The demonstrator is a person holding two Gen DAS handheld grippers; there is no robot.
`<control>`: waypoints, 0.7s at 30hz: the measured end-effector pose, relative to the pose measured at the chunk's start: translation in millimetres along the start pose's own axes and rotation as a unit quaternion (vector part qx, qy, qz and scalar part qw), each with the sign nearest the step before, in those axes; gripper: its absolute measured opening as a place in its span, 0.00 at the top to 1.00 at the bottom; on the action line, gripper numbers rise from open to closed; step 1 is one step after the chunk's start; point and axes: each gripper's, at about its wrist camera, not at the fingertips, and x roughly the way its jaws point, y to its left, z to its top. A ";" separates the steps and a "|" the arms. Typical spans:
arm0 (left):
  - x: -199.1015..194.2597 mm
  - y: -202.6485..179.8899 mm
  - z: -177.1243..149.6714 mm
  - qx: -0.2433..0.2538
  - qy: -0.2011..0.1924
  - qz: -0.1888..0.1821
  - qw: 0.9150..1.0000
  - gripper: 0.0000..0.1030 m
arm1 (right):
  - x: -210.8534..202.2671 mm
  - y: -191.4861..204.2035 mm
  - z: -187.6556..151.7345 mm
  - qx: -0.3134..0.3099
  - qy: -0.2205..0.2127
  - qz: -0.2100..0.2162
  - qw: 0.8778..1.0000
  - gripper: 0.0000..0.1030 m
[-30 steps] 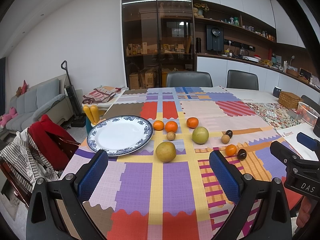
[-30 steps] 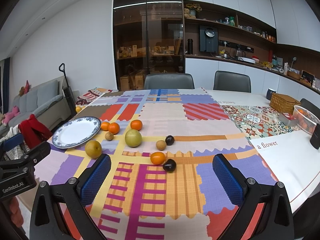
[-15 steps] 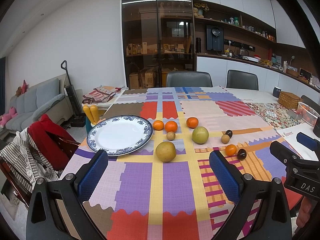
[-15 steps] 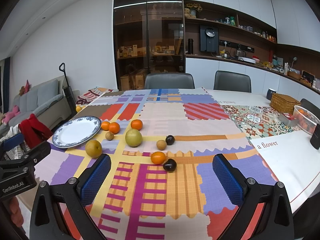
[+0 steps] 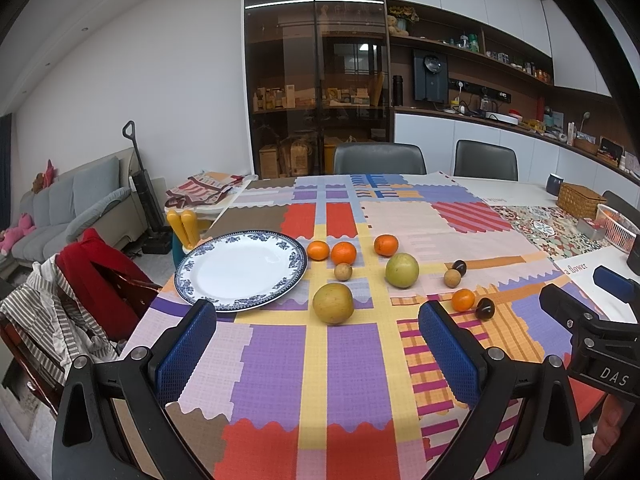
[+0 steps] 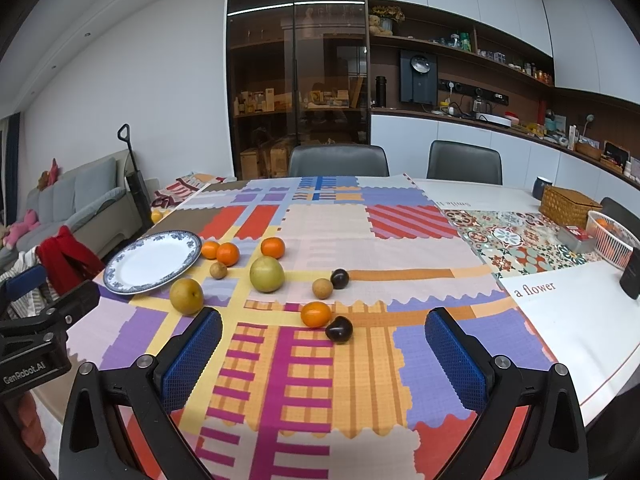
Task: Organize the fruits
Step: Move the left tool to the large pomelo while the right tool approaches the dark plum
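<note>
We find the left gripper (image 5: pixel 316 348) and right gripper (image 6: pixel 324 354) both agape, holding nothing, above the near tablecloth (image 5: pixel 280 360); fruits (image 5: pixel 333 303) lie loose right of the plate (image 5: pixel 240 268)

Loose fruit and one bare plate on the patchwork cloth

Ahead of the left hand-held gripper (image 5: pixel 316 344), a brownish-yellow pear (image 5: pixel 333 303) sits upright nearest its open fingers, with the blue-rimmed white plate (image 5: pixel 208 292) ahead-left, lying flat with nothing on it. Beyond the pear lie a small tan fruit (image 5: pixel 343 271), a touching pair of oranges (image 5: pixel 331 251), a third orange (image 5: pixel 386 245) and a round green pear (image 5: pixel 402 270). Ahead of the right hand-held gripper (image 6: pixel 323 346), a small orange (image 6: pixel 315 314) and a dark plum (image 6: pixel 338 329) lie just beside each other; farther on, a second tan fruit (image 6: pixel 322 288) lies just beside a second dark plum (image 6: pixel 339 278).
</note>
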 end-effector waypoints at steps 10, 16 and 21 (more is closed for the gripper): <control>10.4 3.8 -3.9 0.001 0.010 0.001 1.000 0.00 | 8.9 -1.6 -2.4 0.000 0.014 -0.002 1.000 0.01; 26.4 2.0 -5.5 0.013 0.017 0.001 1.000 0.00 | 22.3 -0.7 -4.6 -0.001 0.030 -0.005 1.000 0.01; 40.2 4.2 -5.4 0.020 0.018 0.006 1.000 0.01 | 36.4 0.7 -6.1 -0.005 0.041 -0.015 0.999 0.01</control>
